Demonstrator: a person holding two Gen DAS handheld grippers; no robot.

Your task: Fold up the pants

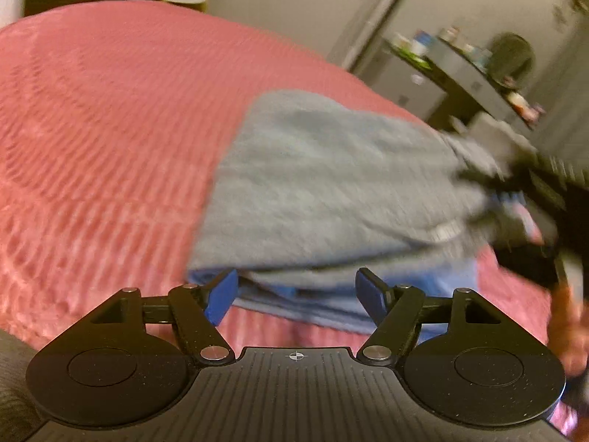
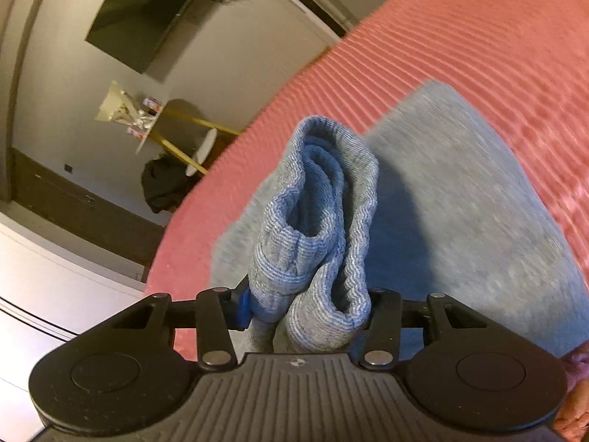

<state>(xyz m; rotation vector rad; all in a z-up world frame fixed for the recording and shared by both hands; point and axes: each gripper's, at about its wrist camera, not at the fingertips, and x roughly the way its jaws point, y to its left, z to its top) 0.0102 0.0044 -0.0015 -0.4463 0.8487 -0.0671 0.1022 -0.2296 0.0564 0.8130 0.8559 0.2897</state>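
A dim room with grey walls surrounds a bed covered by a ribbed pink bedspread, and everything I am handling lies on that cover. Beyond the bed's far edge, a dark counter crowded with small jars and bottles stands against the wall, too blurred to name one by one. From my right side I see a dark flat screen mounted on the wall and a small round side table with gold legs close to the bed's edge.

The grey-blue pants lie folded into a thick stack on the bedspread, toward the right side of the bed in my left view. My left tongs are spread wide apart, their blue pads just at the near edge of the stack, gripping nothing. My right tongs are clamped on the ribbed cuffs of the pants, which stand bunched up between the fingers, raised over the flat part of the fabric that spreads on the bed behind them. In the left view, the right tongs show as a dark blur at the stack's right end.
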